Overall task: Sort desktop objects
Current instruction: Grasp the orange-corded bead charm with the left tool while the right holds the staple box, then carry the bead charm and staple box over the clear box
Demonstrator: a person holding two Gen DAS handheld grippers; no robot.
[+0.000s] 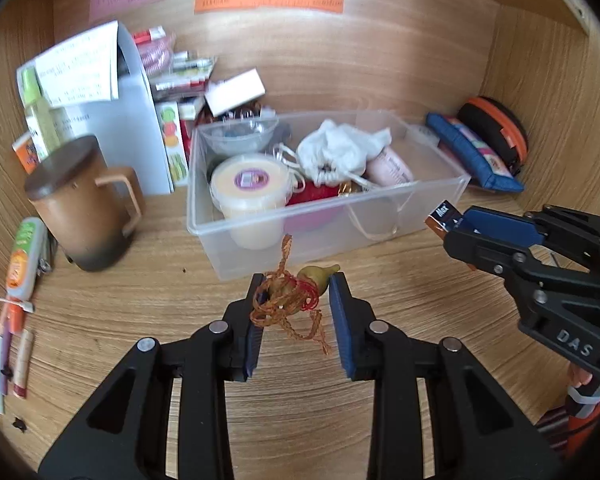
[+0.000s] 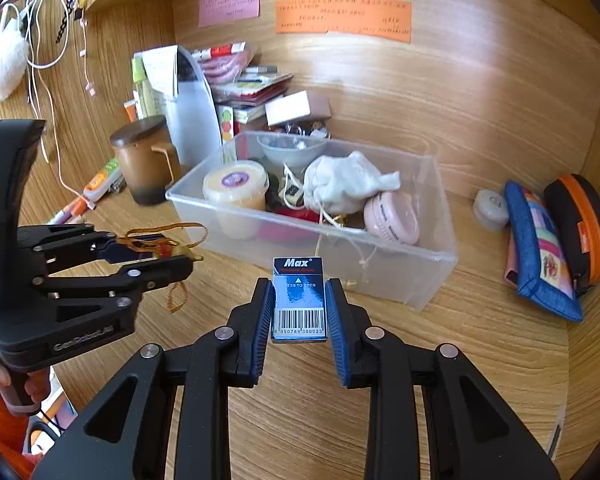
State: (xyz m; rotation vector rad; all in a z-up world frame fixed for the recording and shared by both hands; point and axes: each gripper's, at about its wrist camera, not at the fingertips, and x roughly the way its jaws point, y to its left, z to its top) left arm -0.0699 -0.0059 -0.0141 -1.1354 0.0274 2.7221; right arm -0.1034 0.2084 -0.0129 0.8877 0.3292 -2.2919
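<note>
The left gripper (image 1: 298,312) held a small gourd charm (image 1: 318,274) with tangled orange cord, its blue-padded fingers (image 1: 342,320) pinched on the charm and the cord hanging loose between them. The right gripper (image 2: 298,312) was clamped on a blue Max box (image 2: 299,300), barcode end toward the camera. Both hovered above the wooden tabletop (image 2: 440,352), just in front of a clear plastic bin (image 1: 432,196) that held a yellow tub (image 1: 250,182), a white cloth pouch (image 1: 338,150) and what looked like a pink jar (image 2: 392,218). A brown lidded mug (image 1: 86,204) stood to the bin's left, and a blue pouch (image 2: 540,248) lay well to its right.
</note>
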